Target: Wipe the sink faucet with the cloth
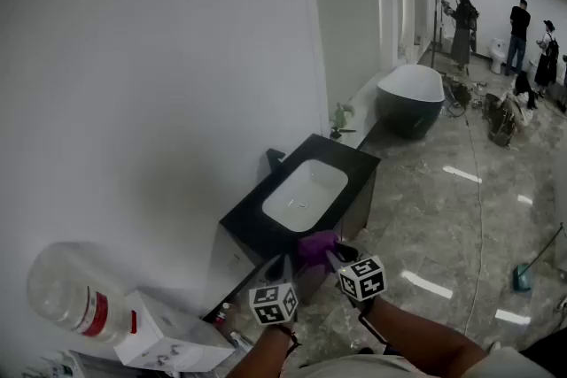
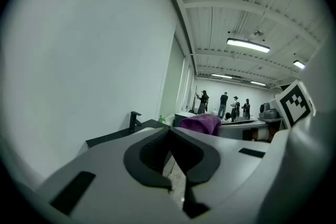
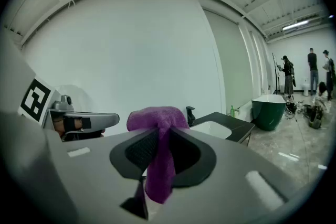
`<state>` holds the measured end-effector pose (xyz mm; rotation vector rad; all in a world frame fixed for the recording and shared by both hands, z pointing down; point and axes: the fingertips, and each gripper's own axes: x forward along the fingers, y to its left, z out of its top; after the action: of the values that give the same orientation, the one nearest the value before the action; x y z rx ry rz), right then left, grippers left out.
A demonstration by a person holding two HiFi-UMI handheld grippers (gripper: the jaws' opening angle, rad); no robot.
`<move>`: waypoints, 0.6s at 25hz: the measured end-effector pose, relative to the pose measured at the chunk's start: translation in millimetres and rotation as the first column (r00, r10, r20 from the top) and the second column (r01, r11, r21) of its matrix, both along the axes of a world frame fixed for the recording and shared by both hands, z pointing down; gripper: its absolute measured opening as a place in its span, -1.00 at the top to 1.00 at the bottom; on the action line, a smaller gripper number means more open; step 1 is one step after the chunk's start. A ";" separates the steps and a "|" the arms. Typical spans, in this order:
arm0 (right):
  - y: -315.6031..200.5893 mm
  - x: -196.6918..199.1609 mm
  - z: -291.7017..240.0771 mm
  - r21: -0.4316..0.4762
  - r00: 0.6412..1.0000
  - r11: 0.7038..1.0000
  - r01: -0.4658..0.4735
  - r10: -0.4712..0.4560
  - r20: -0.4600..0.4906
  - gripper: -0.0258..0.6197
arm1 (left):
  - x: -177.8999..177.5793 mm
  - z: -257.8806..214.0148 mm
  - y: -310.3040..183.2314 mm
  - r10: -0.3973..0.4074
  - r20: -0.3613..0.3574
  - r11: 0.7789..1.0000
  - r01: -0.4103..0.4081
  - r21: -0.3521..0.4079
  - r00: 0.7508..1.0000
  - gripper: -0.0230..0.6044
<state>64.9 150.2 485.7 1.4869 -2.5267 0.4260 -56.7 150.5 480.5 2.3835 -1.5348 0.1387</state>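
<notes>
A black faucet point(image 1: 274, 159) stands at the wall side of a black vanity top with a white sink basin point(image 1: 304, 193). The faucet point(image 2: 135, 121) also shows in the left gripper view and, small, as the faucet point(image 3: 190, 114) in the right gripper view. My right gripper point(image 1: 330, 254) is shut on a purple cloth point(image 1: 315, 249), which bunches above the jaws and hangs down between them as the cloth point(image 3: 157, 155). My left gripper point(image 1: 281, 266) is shut with nothing in it, beside the right one. Both are held short of the vanity's near corner. The cloth point(image 2: 200, 124) shows to the left gripper's right.
A white wall runs along the left. A large clear bottle point(image 1: 75, 295) and a white box point(image 1: 164, 336) lie at the lower left. A dark freestanding bathtub point(image 1: 410, 98) stands beyond the vanity. Several people point(image 1: 518, 35) stand at the far end of the glossy floor.
</notes>
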 end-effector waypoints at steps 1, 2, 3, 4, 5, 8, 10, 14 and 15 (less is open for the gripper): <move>-0.1 -0.6 0.1 0.000 1.000 1.000 0.000 0.000 0.000 0.71 | -1.0 0.3 -0.4 -0.001 0.001 1.000 0.001 -0.001 1.000 0.91; -0.1 -1.0 0.3 0.000 1.000 1.000 0.000 0.000 0.000 0.71 | -1.9 0.6 -0.7 -0.002 0.001 1.000 0.002 -0.002 1.000 0.91; -0.1 -1.0 0.8 -0.001 1.000 1.000 -0.001 0.001 0.000 0.71 | -2.3 1.2 -0.9 -0.003 0.002 1.000 0.003 -0.003 1.000 0.91; 0.1 -0.7 1.7 -0.001 1.000 1.000 -0.003 0.003 0.000 0.71 | -2.3 1.9 -1.0 -0.003 0.001 1.000 0.003 -0.004 1.000 0.91; 0.1 -0.1 2.7 -0.002 1.000 1.000 -0.004 0.004 -0.001 0.71 | -2.1 2.6 -1.1 -0.002 0.001 1.000 0.002 -0.005 1.000 0.91; -0.8 0.8 3.6 -0.003 1.000 1.000 -0.006 0.006 0.002 0.71 | -1.2 3.6 -2.2 -0.002 0.001 1.000 0.002 -0.007 1.000 0.91; -1.3 1.2 2.9 -0.001 1.000 1.000 -0.006 0.006 0.001 0.71 | -0.2 3.7 -2.6 0.000 0.002 1.000 0.000 -0.009 1.000 0.91; -0.4 2.1 1.7 0.009 1.000 1.000 -0.005 0.005 -0.003 0.71 | 0.9 3.4 -0.7 0.001 0.003 1.000 -0.001 -0.009 1.000 0.91; 0.5 2.2 0.8 0.016 1.000 1.000 -0.004 0.004 -0.007 0.71 | 1.0 3.6 0.2 0.001 0.004 1.000 -0.001 -0.010 1.000 0.91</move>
<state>67.0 150.8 486.5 1.4967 -2.5285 0.4017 -55.7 150.7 484.1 2.3778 -1.5304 0.1511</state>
